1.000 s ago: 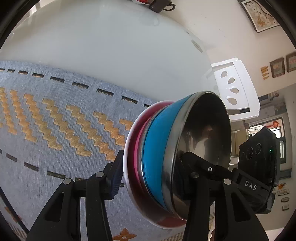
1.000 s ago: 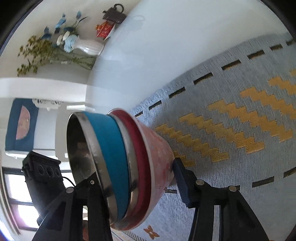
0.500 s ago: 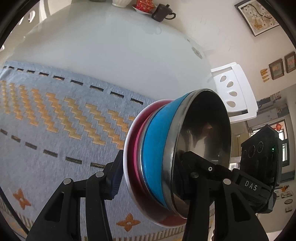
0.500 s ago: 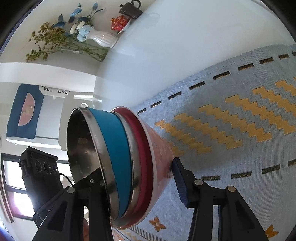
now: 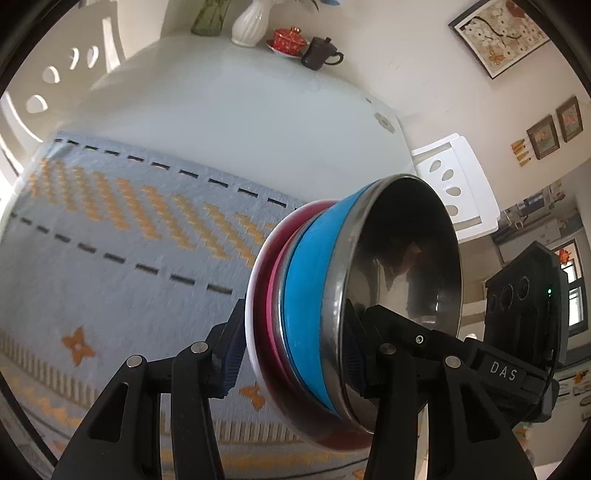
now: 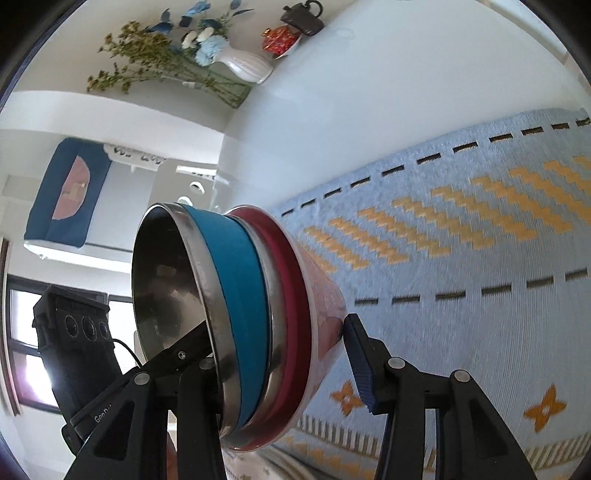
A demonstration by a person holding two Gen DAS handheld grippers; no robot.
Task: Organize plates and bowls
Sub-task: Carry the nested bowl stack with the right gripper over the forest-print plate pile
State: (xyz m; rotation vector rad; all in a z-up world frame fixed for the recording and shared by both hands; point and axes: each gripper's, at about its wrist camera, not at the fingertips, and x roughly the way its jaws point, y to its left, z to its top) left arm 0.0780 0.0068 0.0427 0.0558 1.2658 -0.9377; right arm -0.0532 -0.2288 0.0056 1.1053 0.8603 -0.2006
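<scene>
Both grippers clamp one nested bowl stack, lifted clear above the placemat.

The left gripper (image 5: 295, 350) and right gripper (image 6: 280, 343) each pinch the bowl stack (image 5: 314, 314) above the blue woven placemat (image 5: 129, 240).

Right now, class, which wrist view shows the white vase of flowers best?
The right wrist view: the white vase appears whole, lying sideways in frame, with its blue and white flowers and green stems. The left wrist view shows only the vase's lower body at the top edge; the blooms are mostly cut off.
</scene>
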